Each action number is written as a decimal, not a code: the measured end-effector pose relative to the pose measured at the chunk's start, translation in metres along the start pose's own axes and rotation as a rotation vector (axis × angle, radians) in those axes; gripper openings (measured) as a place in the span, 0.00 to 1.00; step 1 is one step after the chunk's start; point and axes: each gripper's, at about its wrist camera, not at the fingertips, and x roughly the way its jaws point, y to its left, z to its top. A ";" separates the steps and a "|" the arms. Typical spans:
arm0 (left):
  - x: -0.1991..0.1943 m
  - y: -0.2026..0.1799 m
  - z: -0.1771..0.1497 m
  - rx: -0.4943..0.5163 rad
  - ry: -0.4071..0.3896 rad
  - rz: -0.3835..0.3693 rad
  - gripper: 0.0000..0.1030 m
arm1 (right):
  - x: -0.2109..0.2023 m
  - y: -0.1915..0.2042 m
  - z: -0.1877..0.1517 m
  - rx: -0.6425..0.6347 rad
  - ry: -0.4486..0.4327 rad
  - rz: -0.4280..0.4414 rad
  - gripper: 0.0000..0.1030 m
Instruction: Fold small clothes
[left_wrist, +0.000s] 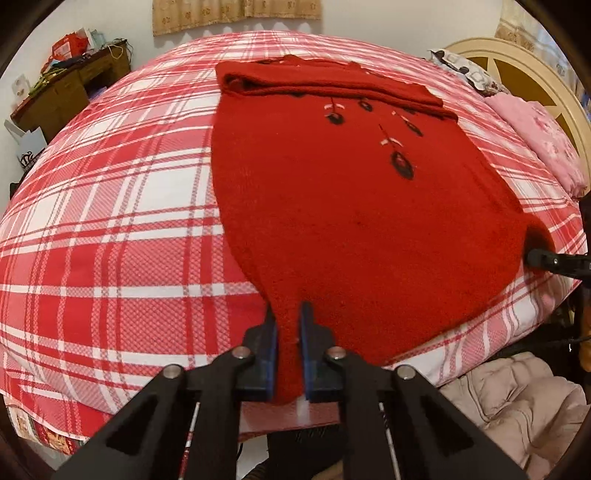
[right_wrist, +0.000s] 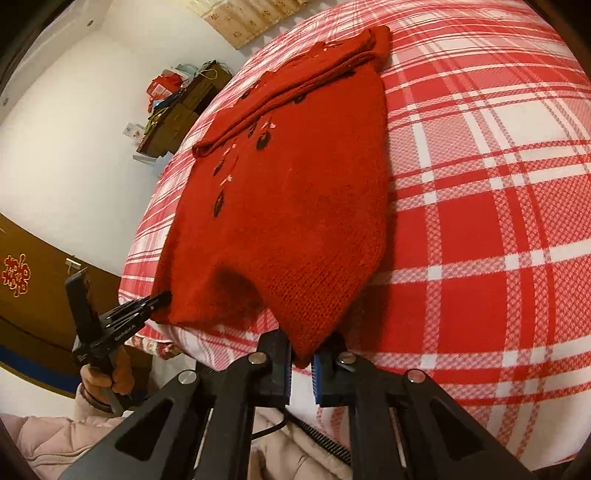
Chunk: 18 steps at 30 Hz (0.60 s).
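Observation:
A red knitted sweater (left_wrist: 351, 206) with dark flower motifs lies flat on the red and white plaid bed cover (left_wrist: 110, 221), its sleeves folded across the far end (left_wrist: 314, 85). My left gripper (left_wrist: 288, 314) is shut on one near hem corner, red knit pinched between the blue pads. At the right edge of this view, my right gripper (left_wrist: 532, 256) grips the other hem corner. In the right wrist view, the right gripper (right_wrist: 306, 343) is shut on its corner of the sweater (right_wrist: 295, 206), and the left gripper (right_wrist: 162, 297), held by a hand (right_wrist: 107, 376), pinches the far corner.
A pink pillow (left_wrist: 535, 140) and cream headboard (left_wrist: 517, 55) sit at the bed's right end. A cluttered wooden desk (left_wrist: 66, 85) stands by the far wall. The person's padded pale jacket (left_wrist: 517, 398) is below the bed's near edge. A brown door (right_wrist: 22, 295) is on the left.

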 end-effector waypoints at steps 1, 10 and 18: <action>-0.001 -0.001 0.001 -0.001 0.000 -0.005 0.10 | -0.003 0.001 0.001 0.001 -0.006 0.014 0.08; -0.019 0.020 0.029 -0.087 -0.045 -0.092 0.09 | -0.021 0.016 0.022 -0.018 -0.078 0.073 0.08; -0.019 0.013 0.074 -0.055 -0.100 -0.076 0.09 | -0.027 0.020 0.057 -0.017 -0.135 0.089 0.08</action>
